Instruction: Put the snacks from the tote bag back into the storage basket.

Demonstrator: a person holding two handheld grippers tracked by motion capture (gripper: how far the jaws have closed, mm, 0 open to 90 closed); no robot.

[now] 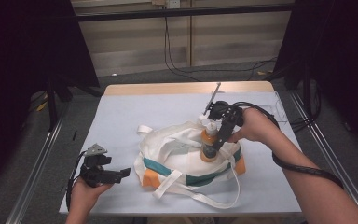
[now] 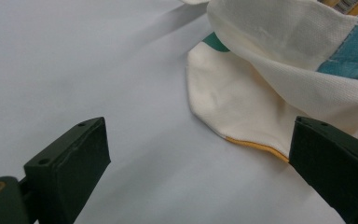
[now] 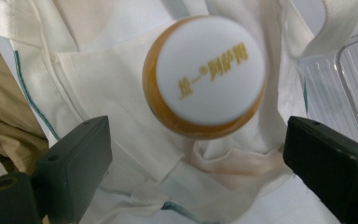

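the right gripper [image 1: 213, 140], jaws wide and gripping nothing, hovers over the orange bottle [image 1: 208, 145] standing on the white tote bag [image 1: 177, 161] near the table's middle, apparently releasing it; withdrawing upward without tipping it seems next.

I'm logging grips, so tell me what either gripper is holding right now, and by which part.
Nothing is held. The right gripper stands open above the bottle; the left gripper is open beside the bag.

I see a soft cloth bag [image 1: 186, 154] with a rough weave; the bottle [image 3: 205, 77] has a smooth, shiny plastic cap; the table [image 1: 121, 116] cover looks matt; my gripper [image 2: 200, 158] pads look dull black.
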